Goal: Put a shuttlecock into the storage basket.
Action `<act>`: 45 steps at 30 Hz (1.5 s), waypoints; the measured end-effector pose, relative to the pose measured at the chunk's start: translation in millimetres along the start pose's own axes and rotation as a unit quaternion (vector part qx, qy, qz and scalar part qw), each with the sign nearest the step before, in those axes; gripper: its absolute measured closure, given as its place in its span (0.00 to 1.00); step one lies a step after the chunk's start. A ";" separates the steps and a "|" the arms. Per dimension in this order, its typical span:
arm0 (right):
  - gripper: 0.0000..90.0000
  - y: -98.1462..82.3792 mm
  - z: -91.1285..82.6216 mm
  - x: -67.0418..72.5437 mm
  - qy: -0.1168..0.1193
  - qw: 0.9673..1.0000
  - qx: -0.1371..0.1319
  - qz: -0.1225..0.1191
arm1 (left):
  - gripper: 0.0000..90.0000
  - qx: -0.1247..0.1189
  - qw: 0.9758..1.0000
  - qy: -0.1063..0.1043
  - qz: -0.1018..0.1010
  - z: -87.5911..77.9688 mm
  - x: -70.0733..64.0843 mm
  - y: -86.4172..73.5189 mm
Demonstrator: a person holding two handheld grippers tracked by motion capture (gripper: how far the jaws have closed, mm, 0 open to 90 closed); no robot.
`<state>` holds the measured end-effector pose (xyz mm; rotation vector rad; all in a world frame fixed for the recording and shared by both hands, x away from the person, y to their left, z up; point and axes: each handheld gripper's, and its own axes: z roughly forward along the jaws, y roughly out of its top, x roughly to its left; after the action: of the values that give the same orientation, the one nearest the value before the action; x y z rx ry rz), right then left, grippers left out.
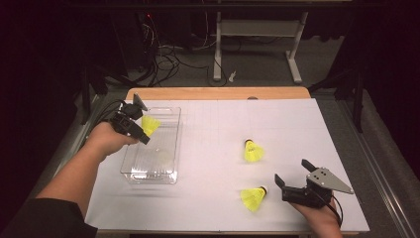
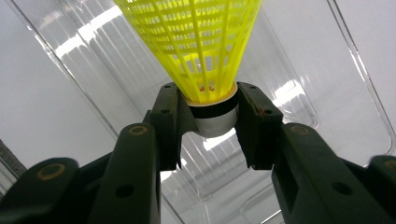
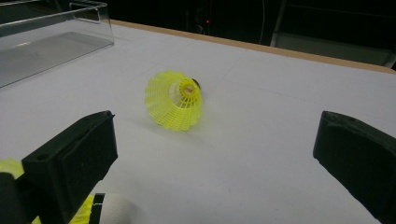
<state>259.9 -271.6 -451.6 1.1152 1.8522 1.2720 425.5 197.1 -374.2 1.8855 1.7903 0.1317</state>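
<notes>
Three yellow shuttlecocks are in play. One [image 2: 196, 42] is clenched by its cork in the left tool [image 1: 144, 130], skirt leading, over the clear bin [image 1: 168, 163], likely for dropping in; its own camera shows the pads gripping. Just ahead of the released right tool [image 1: 289, 174] lie two more [image 1: 253, 198] [image 3: 175, 100] on the worktop [image 1: 213, 148].

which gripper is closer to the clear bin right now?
Left. The left gripper hangs over the clear bin, jaws shut on a yellow shuttlecock by its cork. The right gripper sits open at the table's near right corner, well away from the bin.
</notes>
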 end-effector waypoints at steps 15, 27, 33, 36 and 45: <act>0.00 -0.2 1.6 0.9 0.000 1.000 0.002 -0.001 | 0.71 0.002 1.000 0.001 -0.028 14.3 13.4 -2.5; 0.00 -1.5 3.3 0.7 0.000 1.000 0.007 -0.001 | 0.71 0.005 0.999 0.018 -0.032 31.8 22.9 -3.4; 0.00 -1.6 4.3 2.6 0.003 1.000 0.008 -0.004 | 0.71 0.011 0.999 0.023 -0.036 36.4 24.3 -3.8; 0.00 -1.7 4.1 1.8 0.001 1.000 0.008 -0.004 | 0.71 0.018 0.999 0.030 -0.038 41.1 24.8 -4.5; 0.00 -1.0 2.1 1.8 0.001 1.000 0.005 -0.005 | 0.71 0.015 0.999 0.036 -0.033 45.5 22.1 -6.1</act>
<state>260.6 -269.3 -453.3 1.1079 1.8648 1.2603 441.7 204.0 -421.9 1.8625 1.9103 0.1521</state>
